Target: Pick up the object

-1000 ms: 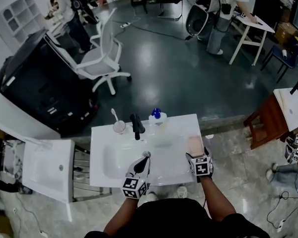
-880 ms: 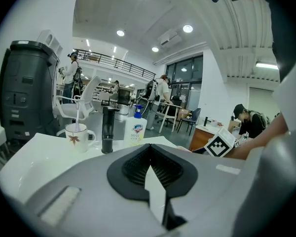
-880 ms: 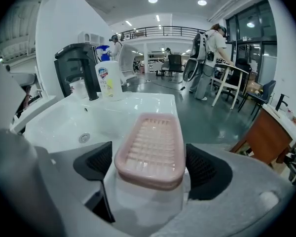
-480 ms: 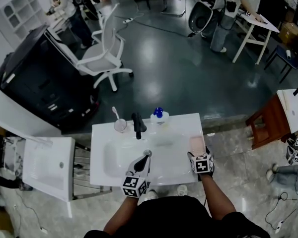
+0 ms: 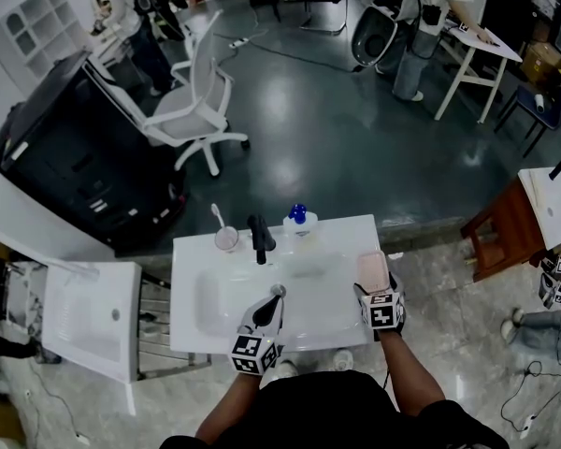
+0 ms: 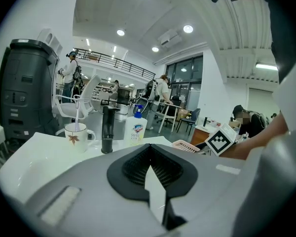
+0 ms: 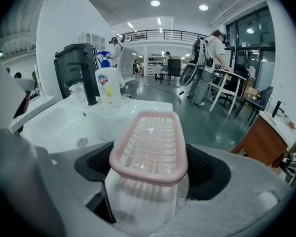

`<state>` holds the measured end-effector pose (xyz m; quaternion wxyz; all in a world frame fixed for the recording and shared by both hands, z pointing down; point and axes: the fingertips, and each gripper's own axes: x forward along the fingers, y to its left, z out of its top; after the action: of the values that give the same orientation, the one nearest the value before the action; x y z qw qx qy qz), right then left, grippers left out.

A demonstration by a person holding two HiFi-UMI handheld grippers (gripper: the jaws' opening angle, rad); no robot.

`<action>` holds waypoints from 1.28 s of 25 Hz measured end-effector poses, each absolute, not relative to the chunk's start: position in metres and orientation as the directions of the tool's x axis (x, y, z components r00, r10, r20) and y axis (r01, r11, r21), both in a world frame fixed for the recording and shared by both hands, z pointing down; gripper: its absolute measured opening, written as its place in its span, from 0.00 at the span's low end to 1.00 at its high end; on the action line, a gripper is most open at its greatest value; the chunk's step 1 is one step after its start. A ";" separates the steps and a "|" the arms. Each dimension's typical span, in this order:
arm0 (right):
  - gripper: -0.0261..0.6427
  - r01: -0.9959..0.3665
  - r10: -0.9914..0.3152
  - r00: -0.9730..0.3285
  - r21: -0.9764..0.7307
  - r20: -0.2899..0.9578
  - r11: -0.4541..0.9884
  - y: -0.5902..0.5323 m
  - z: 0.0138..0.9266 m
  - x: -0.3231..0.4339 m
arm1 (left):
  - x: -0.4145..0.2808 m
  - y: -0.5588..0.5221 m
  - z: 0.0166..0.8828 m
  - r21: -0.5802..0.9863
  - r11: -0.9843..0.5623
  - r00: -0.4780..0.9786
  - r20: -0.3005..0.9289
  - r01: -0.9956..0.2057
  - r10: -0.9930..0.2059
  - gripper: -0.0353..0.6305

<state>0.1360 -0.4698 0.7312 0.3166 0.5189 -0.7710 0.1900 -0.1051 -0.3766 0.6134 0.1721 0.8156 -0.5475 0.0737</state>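
The object is a pink slotted plastic soap basket (image 5: 372,269) at the right edge of the white washbasin (image 5: 192,255). My right gripper (image 5: 375,288) is shut on the basket's near end. The basket (image 7: 150,144) sticks out forward between the black pads, held a little above the basin top. My left gripper (image 5: 273,297) hovers over the basin's front middle, its jaws shut on nothing (image 6: 150,169). From there the basket (image 6: 187,145) shows low at the right.
At the back of the basin stand a black tap (image 5: 258,237), a white cup with a toothbrush (image 5: 225,237) and a blue-capped soap bottle (image 5: 297,219). A second white basin (image 5: 84,316) lies to the left. A wooden stool (image 5: 505,227) stands to the right.
The right gripper has raised the pink basket slightly off the basin's right edge. The left gripper has stayed in place.
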 end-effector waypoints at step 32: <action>0.71 -0.901 -0.885 -0.403 0.071 0.234 0.429 -0.441 0.518 0.091 | -0.094 -0.342 0.601 0.188 -0.398 0.437 0.285 -0.898 -0.853 0.08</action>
<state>0.0907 -0.4409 0.5185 0.1187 0.5334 -0.8368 0.0334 -0.0945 -0.3421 0.6006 0.1580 0.8329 -0.5256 0.0713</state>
